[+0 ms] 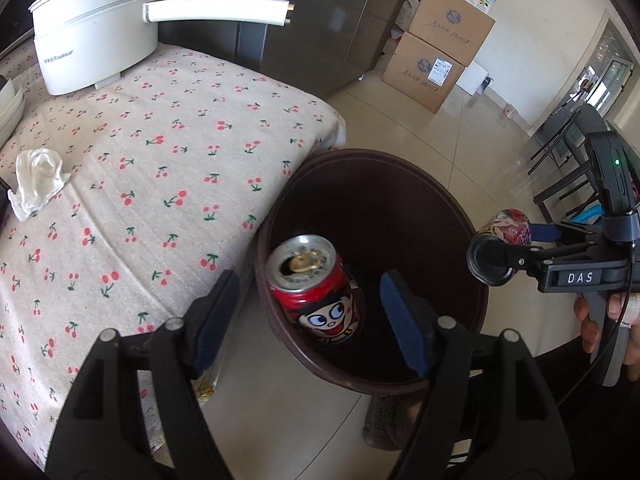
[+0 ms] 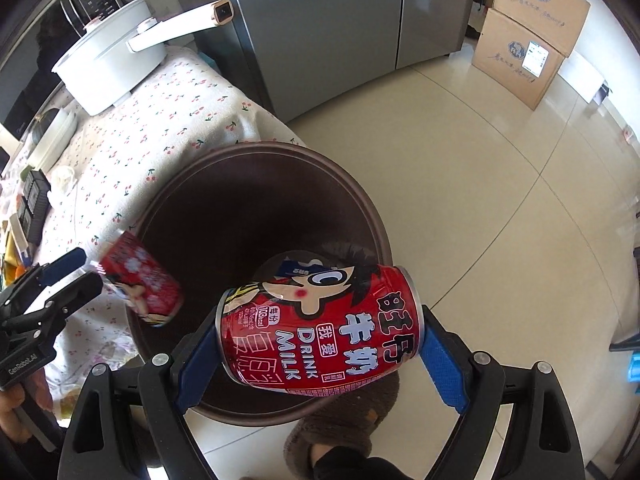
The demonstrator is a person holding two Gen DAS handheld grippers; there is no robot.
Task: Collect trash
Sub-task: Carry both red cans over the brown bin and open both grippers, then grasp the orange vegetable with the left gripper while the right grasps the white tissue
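A dark brown trash bin [image 1: 452,216] stands on the floor beside the table; it also shows in the right wrist view [image 2: 352,184]. My left gripper [image 1: 308,320] is open above the bin's near rim. A red milk can [image 1: 316,292] sits between its jaws without touching them, blurred in the right wrist view [image 2: 140,280], apparently falling. My right gripper [image 2: 320,352] is shut on a second red "Drink Milk" can [image 2: 324,328], held sideways over the bin; this can shows at the right in the left wrist view [image 1: 508,226]. A crumpled white tissue [image 1: 38,184] lies on the table.
A cherry-print tablecloth covers the table [image 1: 160,160]. A white electric pot [image 1: 92,36] stands at its far end. A grey fridge [image 2: 340,20] and stacked cardboard boxes [image 1: 440,52] stand behind. A slippered foot [image 2: 344,428] is by the bin.
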